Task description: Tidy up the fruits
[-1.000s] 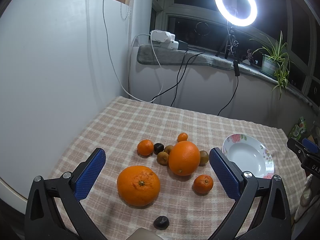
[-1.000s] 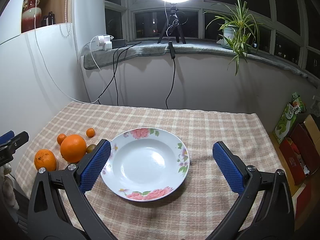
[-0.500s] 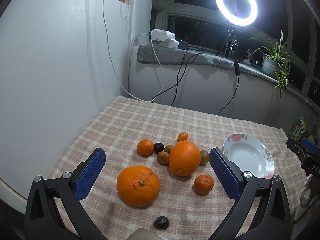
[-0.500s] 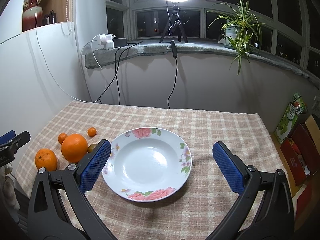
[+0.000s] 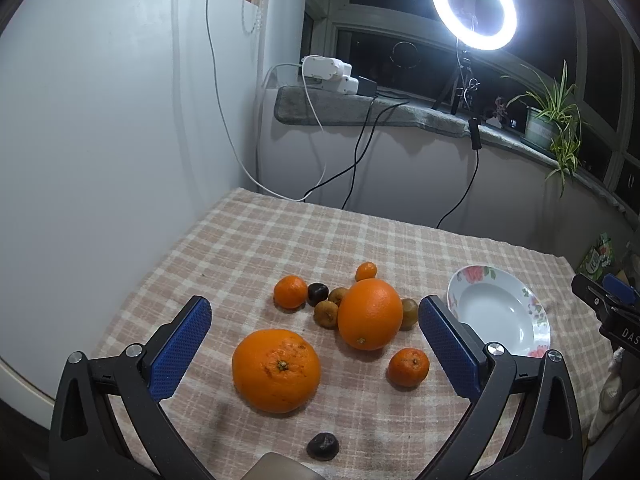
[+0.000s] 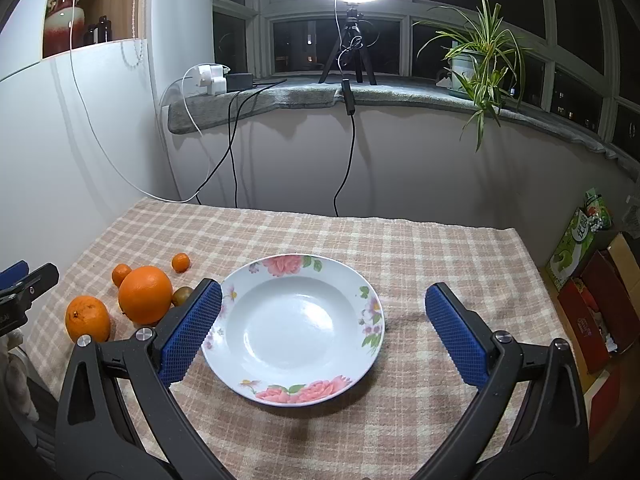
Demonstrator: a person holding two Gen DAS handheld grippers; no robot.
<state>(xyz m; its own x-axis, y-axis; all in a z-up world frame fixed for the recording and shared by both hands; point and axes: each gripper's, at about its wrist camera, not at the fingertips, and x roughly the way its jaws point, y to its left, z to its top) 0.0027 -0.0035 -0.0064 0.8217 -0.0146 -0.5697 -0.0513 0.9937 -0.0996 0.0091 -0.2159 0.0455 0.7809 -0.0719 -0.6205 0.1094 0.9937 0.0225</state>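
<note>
Fruit lies in a loose cluster on the checked tablecloth (image 5: 280, 240). A rough-skinned large orange (image 5: 276, 370) is nearest me, a smoother large orange (image 5: 370, 314) behind it. Small tangerines (image 5: 409, 367) (image 5: 290, 291) (image 5: 366, 271), brownish small fruits (image 5: 326, 314) and dark ones (image 5: 323, 446) lie around them. The white floral plate (image 6: 296, 328) holds nothing. My left gripper (image 5: 316, 344) hangs open above the cluster. My right gripper (image 6: 322, 332) hangs open above the plate. The oranges (image 6: 145, 294) show left of the plate.
A white wall (image 5: 100, 160) borders the table on the left. Cables (image 6: 232, 152) hang from the windowsill onto the far table edge. A ring light (image 5: 474, 10) and a potted plant (image 6: 480, 56) stand on the sill. Boxes (image 6: 592, 320) sit on the floor to the right.
The right wrist view has shifted slightly, with the plate now a little further right in it. The left gripper and the fruit look unchanged.
</note>
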